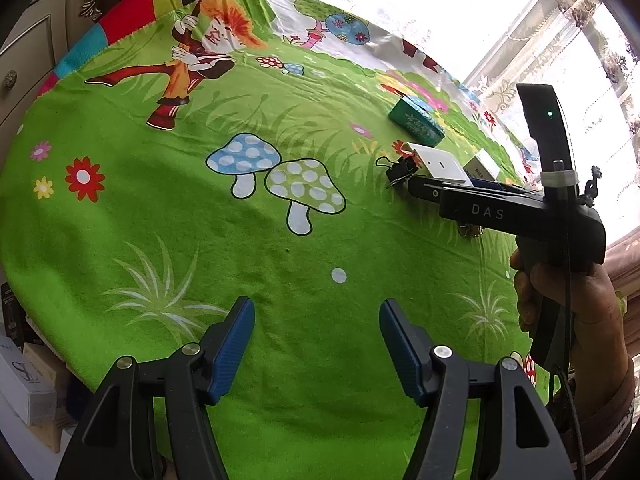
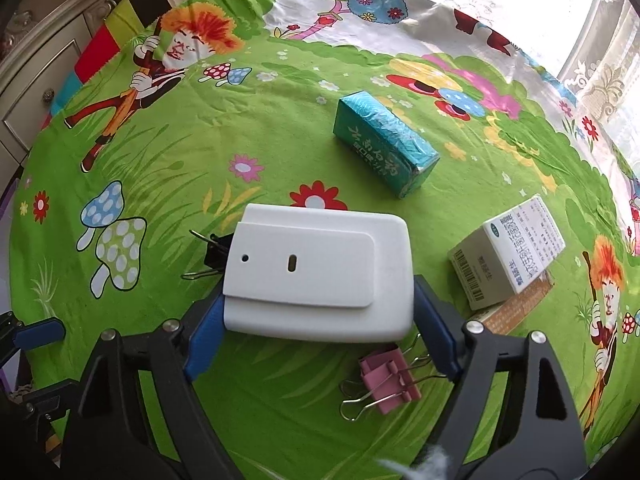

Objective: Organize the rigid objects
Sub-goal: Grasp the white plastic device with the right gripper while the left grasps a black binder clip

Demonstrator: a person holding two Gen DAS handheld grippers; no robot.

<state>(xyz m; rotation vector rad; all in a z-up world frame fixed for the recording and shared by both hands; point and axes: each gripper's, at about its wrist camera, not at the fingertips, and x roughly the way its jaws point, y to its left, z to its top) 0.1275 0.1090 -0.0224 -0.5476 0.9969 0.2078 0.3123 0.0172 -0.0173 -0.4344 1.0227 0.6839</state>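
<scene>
Between the blue pads of the right gripper (image 2: 316, 312): one white plastic case (image 2: 320, 276), rounded corners, raised lid panel with two small holes, pinched on both long sides and lying flat over the tablecloth (image 2: 280, 152). From the left wrist view the same case (image 1: 438, 166) shows at the tip of the right gripper (image 1: 424, 188), which a hand (image 1: 568, 300) holds by the handle.

Near items, right wrist view:
- Pink binder clip (image 2: 390, 380), wire handles folded out, on the cloth just below the case, near the right finger.
- Black binder clip (image 2: 214, 254), just beside the case's left edge, partly hidden by it.
- White medicine box (image 2: 508, 256) with blue print and barcode, to the right, resting on a flatter orange-brown box (image 2: 516, 308).
- Teal carton (image 2: 384, 146), lying on its side beyond the case, apart from it.

Left gripper (image 1: 316, 344): jaws spread wide, nothing between them, over bare green cloth near the printed mushrooms (image 1: 276, 180), well apart from the objects.

Surround: green cartoon-print tablecloth; cream cabinet (image 2: 44, 76) at left; lace curtain (image 1: 560, 20) at right.
</scene>
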